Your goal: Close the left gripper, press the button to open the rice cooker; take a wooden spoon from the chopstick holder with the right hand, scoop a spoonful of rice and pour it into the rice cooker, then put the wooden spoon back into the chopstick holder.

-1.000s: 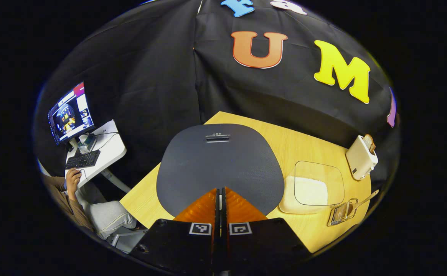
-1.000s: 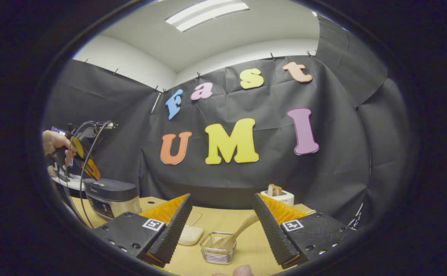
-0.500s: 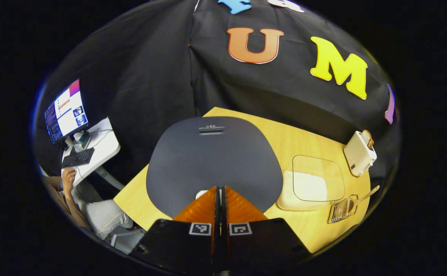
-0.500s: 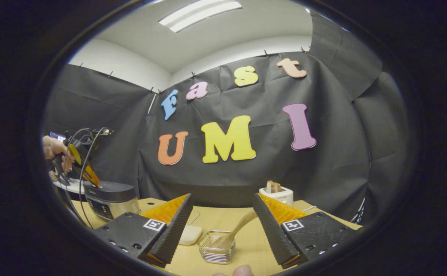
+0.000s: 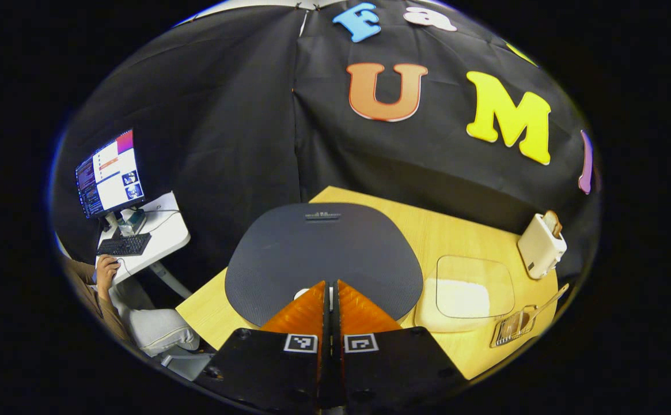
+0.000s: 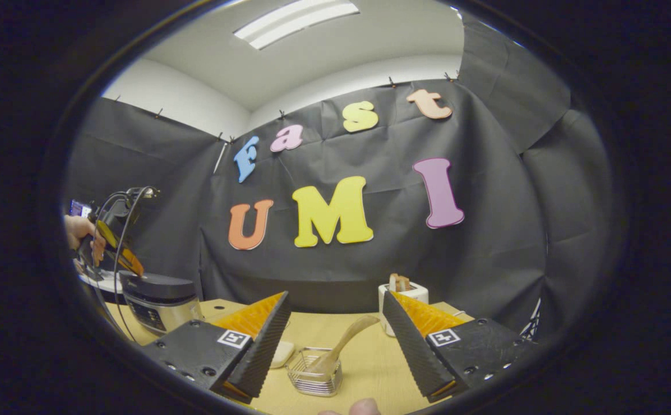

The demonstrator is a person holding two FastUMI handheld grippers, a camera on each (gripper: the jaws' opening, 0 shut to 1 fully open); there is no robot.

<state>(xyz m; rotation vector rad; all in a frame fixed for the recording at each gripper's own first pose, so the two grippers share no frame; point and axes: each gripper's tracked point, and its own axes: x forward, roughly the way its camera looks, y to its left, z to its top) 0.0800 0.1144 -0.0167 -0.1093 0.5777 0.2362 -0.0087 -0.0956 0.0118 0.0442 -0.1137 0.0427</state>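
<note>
the left tongs [image 5: 330, 283], pressed together and holding nothing, sit over the front rim of the closed rice cooker [image 5: 323, 253]. the right tongs [image 6: 335, 323] gape wide, empty, above the wooden spoon [image 6: 341, 344] leaning in the chopstick holder [image 6: 314, 379] on the tabletop [image 6: 364, 369].

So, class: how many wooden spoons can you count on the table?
1. The light wooden spoon stands tilted in the small wire chopstick holder on the pale wooden table, ahead of the right tongs. Others could be hidden.
</note>
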